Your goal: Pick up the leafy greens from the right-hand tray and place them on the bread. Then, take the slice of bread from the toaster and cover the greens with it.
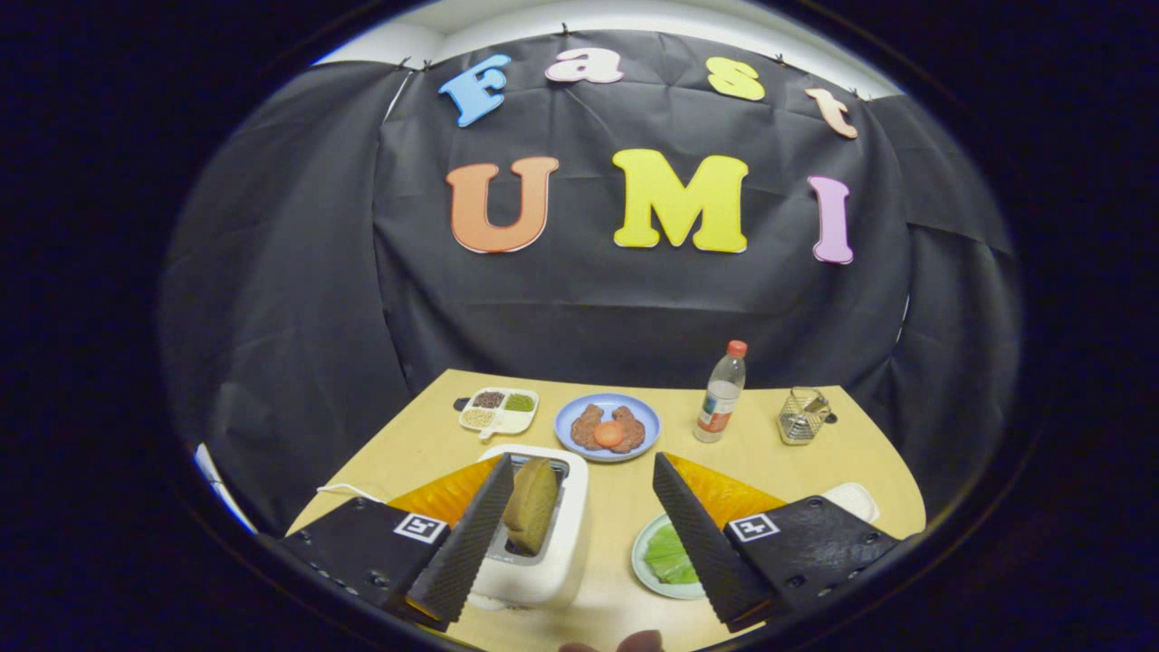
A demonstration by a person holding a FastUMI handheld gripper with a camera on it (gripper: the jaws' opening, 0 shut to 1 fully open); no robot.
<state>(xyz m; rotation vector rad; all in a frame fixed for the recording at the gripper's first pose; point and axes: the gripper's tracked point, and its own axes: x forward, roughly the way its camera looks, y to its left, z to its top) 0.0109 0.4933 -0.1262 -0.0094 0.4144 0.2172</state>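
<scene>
Claw spread wide and empty above the tabletop. Nothing looks done: leafy greens lie on their tray beside the right finger, and the bread slice stands in the toaster (base bread unclear).

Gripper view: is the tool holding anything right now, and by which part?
Nothing is held. The tool is open above the table, its fingers apart, with the toaster between them.
</scene>
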